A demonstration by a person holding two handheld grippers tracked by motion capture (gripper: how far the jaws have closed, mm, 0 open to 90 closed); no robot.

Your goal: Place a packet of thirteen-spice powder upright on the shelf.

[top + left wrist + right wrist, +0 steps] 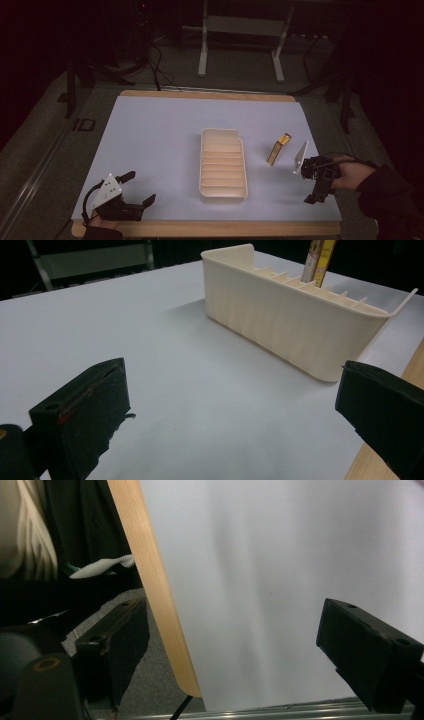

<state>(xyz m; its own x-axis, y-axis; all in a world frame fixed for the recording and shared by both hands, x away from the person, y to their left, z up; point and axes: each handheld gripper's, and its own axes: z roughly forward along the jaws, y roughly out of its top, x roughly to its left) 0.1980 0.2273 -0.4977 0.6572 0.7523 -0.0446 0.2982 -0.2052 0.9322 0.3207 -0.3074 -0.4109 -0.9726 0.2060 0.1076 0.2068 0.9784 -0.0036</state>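
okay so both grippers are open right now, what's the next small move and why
Probably move the right hand-held gripper toward the small yellow box standing right of the slotted tray. Its jaws stand open and empty at the table's right edge, nearer that box than the left hand-held gripper.

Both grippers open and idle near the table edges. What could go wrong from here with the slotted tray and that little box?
1. The small box stands upright on a narrow end, apart from the tray; a jaw nudge during approach would likely topple it.
2. The right gripper sits at the table's corner, one jaw past the wooden edge; swinging in low could snag it.
3. The tray looks light and unanchored; the left gripper, open and away from it, may need to steady it.
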